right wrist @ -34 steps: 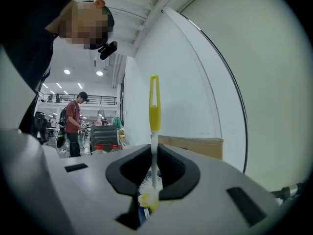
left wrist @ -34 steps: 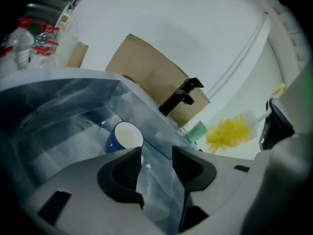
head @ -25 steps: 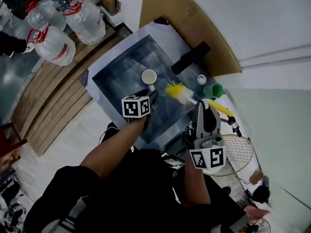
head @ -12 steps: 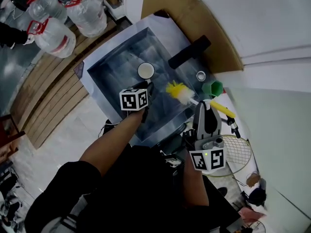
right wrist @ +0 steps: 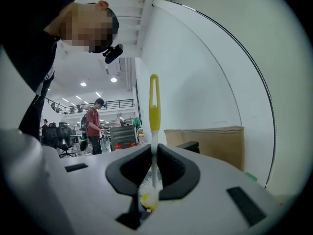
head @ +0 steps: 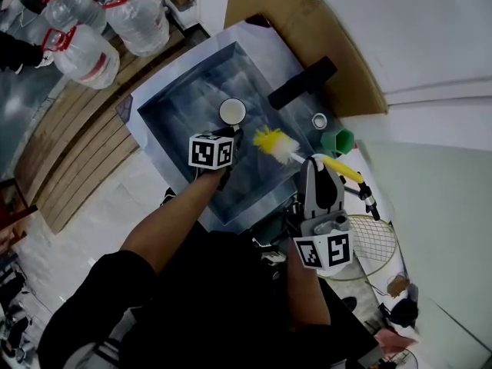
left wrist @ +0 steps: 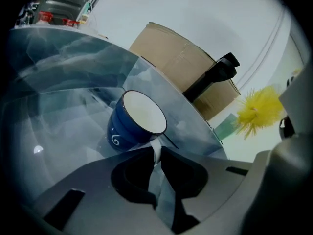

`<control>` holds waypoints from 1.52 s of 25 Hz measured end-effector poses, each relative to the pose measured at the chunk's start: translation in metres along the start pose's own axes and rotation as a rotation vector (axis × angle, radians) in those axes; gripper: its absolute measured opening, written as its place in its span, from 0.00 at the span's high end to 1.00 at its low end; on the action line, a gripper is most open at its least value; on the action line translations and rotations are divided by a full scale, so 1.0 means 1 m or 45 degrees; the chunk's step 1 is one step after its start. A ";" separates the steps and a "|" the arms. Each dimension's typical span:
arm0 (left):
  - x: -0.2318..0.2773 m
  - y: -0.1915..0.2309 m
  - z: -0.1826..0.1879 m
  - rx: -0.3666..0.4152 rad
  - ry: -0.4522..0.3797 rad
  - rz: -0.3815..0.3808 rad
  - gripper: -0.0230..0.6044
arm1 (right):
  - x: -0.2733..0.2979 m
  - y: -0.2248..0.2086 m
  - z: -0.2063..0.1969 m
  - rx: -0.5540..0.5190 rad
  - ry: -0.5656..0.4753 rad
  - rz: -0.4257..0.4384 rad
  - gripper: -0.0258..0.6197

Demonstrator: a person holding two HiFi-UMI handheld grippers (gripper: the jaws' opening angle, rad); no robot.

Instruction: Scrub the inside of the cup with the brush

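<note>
A blue cup [left wrist: 128, 127] with a white inside [head: 233, 111] stands tilted in the steel sink [head: 181, 106]. My left gripper [left wrist: 156, 153] reaches down to it [head: 230, 134]. Its jaws have just been closing, and the pads now pinch the cup's white handle [left wrist: 156, 151]. My right gripper [head: 321, 164] hovers at the sink's right rim, shut on the thin white stem [right wrist: 155, 155] of the brush. The brush's yellow bristles [head: 268, 140] hang over the sink just right of the cup, apart from it. Its yellow handle [head: 345, 172] sticks out to the right.
A black faucet [head: 301, 83] crosses the sink's far corner, with cardboard [head: 307, 29] behind it. On the right ledge stand a green cup [head: 337, 141] and a small round lid [head: 319, 120]. Water jugs [head: 84, 52] stand at the upper left. A racket [head: 370, 241] lies at the lower right.
My left gripper has dropped toward the cup and its jaws have closed onto the handle. The brush head has shifted slightly left, nearer the cup.
</note>
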State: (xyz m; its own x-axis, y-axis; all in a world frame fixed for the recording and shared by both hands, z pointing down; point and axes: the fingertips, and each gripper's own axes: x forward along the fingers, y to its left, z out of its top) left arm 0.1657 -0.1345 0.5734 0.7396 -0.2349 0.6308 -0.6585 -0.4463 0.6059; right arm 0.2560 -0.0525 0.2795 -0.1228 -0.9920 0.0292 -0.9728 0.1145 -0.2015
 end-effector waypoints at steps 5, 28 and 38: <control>0.003 -0.005 -0.005 0.140 0.184 -0.173 0.87 | 0.015 0.008 -0.010 -0.013 0.023 0.022 0.88; -0.039 0.013 -0.032 1.160 0.872 -0.547 0.87 | 0.080 0.040 -0.090 -0.140 0.201 0.093 0.89; -0.035 0.016 -0.004 1.285 0.563 -0.296 0.86 | 0.084 0.036 -0.105 -0.188 0.234 0.122 0.89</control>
State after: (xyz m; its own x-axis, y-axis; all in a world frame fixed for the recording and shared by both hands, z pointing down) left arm 0.1285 -0.1304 0.5626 0.5834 0.1822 0.7915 0.0510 -0.9808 0.1883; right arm 0.1895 -0.1261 0.3775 -0.2363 -0.9515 0.1972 -0.9715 0.2274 -0.0670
